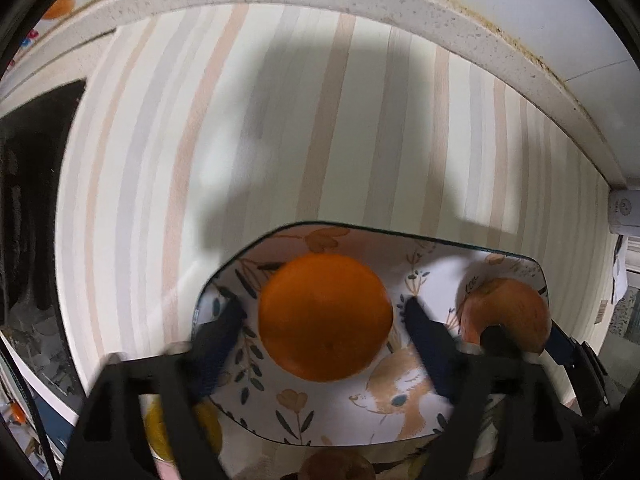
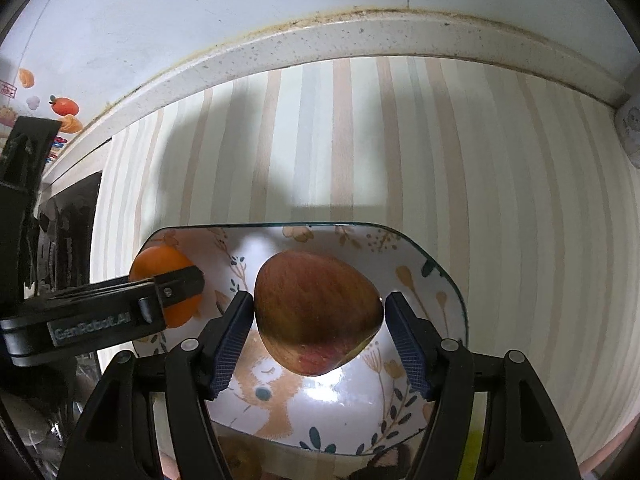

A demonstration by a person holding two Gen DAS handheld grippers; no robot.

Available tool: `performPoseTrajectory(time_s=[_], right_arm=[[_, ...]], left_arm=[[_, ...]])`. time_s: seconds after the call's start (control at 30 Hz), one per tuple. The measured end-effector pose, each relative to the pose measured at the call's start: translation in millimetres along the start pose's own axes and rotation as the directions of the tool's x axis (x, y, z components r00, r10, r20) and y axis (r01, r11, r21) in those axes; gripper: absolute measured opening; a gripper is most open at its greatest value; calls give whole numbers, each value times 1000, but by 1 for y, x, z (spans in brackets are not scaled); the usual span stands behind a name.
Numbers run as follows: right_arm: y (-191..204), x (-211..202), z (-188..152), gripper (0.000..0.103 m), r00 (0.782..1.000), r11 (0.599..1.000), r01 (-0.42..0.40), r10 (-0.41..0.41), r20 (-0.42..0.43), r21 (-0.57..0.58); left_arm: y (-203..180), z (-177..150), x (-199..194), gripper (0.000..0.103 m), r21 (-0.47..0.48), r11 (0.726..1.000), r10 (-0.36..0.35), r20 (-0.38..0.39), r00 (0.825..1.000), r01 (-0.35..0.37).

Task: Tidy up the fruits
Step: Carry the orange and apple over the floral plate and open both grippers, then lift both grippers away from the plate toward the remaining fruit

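Fingers of the left gripper stand released, flanking the orange on the plate. Right gripper fingers likewise released beside the apple on that plate.

orange: orange | apple: red-yellow streaked | plate: white, floral-and-animal print | countertop: pastel stripes

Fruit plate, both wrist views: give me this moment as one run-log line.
plate: holds both fruits | left gripper: open around orange | right gripper: open around apple | phase: releasing
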State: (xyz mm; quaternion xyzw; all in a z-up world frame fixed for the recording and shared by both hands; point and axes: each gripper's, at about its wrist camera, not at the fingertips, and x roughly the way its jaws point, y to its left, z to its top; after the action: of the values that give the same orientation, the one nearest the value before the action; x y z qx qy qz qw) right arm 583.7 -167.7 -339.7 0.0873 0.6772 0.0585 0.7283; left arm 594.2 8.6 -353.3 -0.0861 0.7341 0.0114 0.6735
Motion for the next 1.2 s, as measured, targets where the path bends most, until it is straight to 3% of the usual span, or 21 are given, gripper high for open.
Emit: performPoseTrajectory(time_s=[0.03, 0.2, 0.5, 0.73, 1.2], right_arm=[[0, -3, -1, 83, 1000, 1000, 9, -9, 9, -3], [2, -19, -8, 93, 998, 998, 55, -55, 17, -25], [1, -52, -49, 94, 993, 992, 111, -109, 42, -59], [1, -76, -92, 94, 989, 989, 135, -132, 66, -55], [11, -155, -164, 94, 979, 992, 116, -105, 177, -54]], left_arm=[[-1, -2, -1, 92, 5, 1000, 7, 5, 1000, -7], [1, -8, -12, 92, 11, 1000, 29, 30, 999, -29], [7, -54, -52, 92, 35, 994, 93, 147, 985, -99], [12, -107, -86, 92, 44, 989, 124, 252, 960, -139], [17, -195, -138, 92, 74, 988, 94, 396, 913, -134]])
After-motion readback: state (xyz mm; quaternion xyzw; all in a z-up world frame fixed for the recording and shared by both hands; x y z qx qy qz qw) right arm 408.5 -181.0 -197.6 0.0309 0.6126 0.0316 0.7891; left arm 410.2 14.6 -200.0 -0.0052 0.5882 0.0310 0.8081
